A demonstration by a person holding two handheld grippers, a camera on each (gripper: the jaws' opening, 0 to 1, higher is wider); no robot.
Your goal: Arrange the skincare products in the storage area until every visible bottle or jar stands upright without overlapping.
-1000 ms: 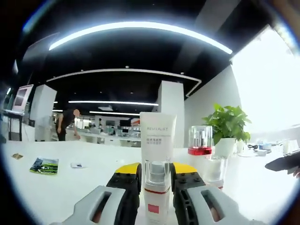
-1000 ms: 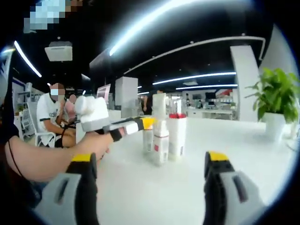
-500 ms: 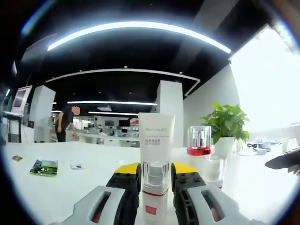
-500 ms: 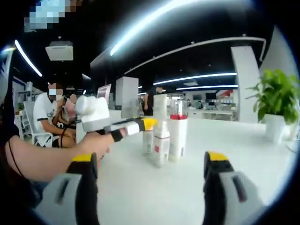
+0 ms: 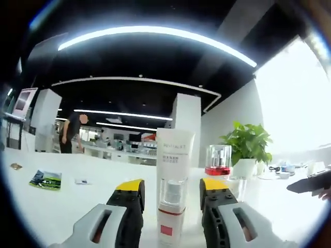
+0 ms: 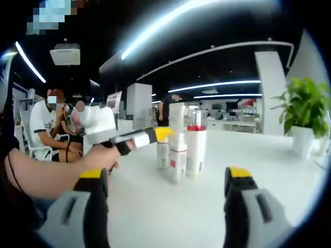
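Note:
A small white pump bottle (image 5: 171, 213) with a clear cap and a red label stands upright on the white table (image 5: 62, 212). It sits between the jaws of my left gripper (image 5: 171, 194), which is open with a gap on each side of it. Behind it stand a tall white tube (image 5: 175, 151) and a bottle (image 5: 218, 161) with a clear cap and a red band. In the right gripper view the same group of bottles (image 6: 179, 155) stands mid-table, with the left gripper (image 6: 162, 135) reaching in from the left. My right gripper (image 6: 165, 181) is open, short of the group.
A potted plant (image 5: 247, 148) stands at the back right of the table. A leaflet (image 5: 45, 179) and a small card (image 5: 82, 182) lie to the left. A hand and forearm (image 6: 62, 170) hold the left gripper. People sit behind on the left (image 6: 44, 124).
My left gripper's jaws have spread apart and let go of the small pump bottle, which stays upright. The right gripper has stayed open and still.

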